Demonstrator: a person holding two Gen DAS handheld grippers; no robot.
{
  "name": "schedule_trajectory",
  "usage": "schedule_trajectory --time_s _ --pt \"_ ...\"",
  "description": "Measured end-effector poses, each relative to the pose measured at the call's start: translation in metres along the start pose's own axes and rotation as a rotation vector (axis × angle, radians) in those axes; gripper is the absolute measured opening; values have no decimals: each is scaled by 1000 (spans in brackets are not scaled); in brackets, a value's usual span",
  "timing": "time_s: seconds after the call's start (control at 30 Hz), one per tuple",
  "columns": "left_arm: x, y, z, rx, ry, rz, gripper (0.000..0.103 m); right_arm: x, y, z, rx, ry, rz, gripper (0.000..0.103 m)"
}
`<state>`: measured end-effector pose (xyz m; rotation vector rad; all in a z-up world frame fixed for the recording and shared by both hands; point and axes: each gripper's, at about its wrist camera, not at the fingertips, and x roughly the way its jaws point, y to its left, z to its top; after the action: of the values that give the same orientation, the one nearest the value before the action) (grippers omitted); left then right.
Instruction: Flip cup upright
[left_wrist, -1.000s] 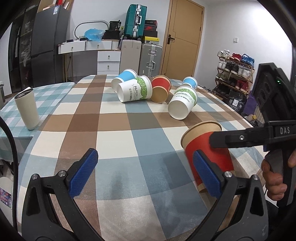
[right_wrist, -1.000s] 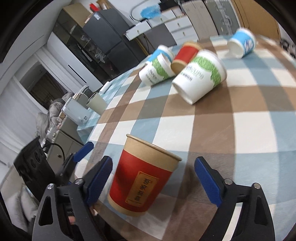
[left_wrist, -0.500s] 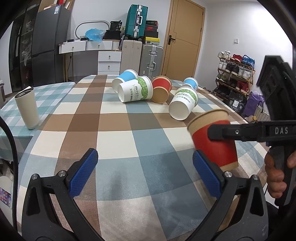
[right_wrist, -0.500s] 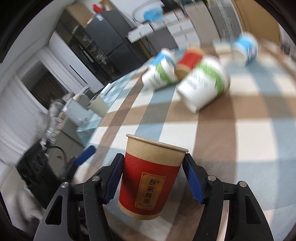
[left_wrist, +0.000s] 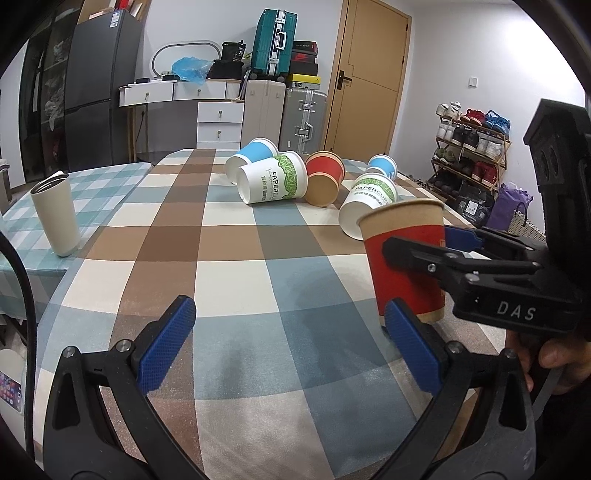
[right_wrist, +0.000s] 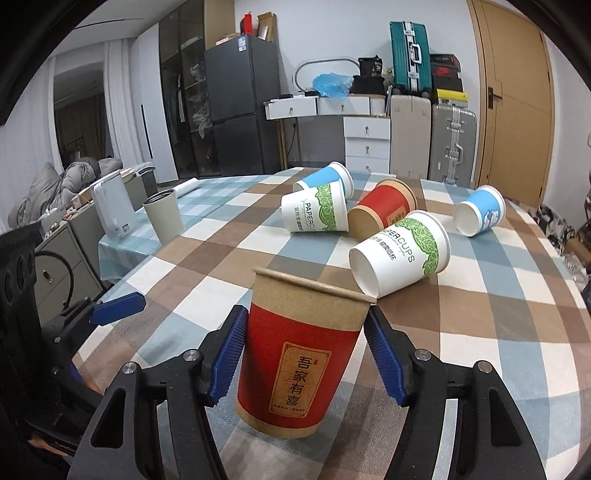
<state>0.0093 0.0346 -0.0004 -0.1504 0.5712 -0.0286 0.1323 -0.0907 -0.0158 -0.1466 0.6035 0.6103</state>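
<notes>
A red paper cup with a brown rim stands upright between the blue pads of my right gripper, which is shut on it just above the checked tablecloth. The same cup shows at the right of the left wrist view, held by the right gripper's black fingers. My left gripper is open and empty, low over the cloth to the left of the cup.
Several paper cups lie on their sides at the far middle of the table: blue, white-and-green, red, white-and-green, blue. A beige tumbler stands at the left edge.
My right gripper closed on the red cup, lifted it and turned it from tilted to upright. The left gripper has stayed in place, open.
</notes>
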Motion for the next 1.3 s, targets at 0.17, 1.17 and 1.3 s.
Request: schedule_trajectory --time_s 0.17,1.17,1.3 --pt "0 1 0 -4 2 2 102 -16 -1 -8 -42 -4 43 65" --pt "-14 -16 -4 58 -80 18 102 -78 -19 -50 -177 -202 133 103" --pt "-16 -21 -5 56 -99 -8 102 -83 -35 -52 -110 -227 144 103"
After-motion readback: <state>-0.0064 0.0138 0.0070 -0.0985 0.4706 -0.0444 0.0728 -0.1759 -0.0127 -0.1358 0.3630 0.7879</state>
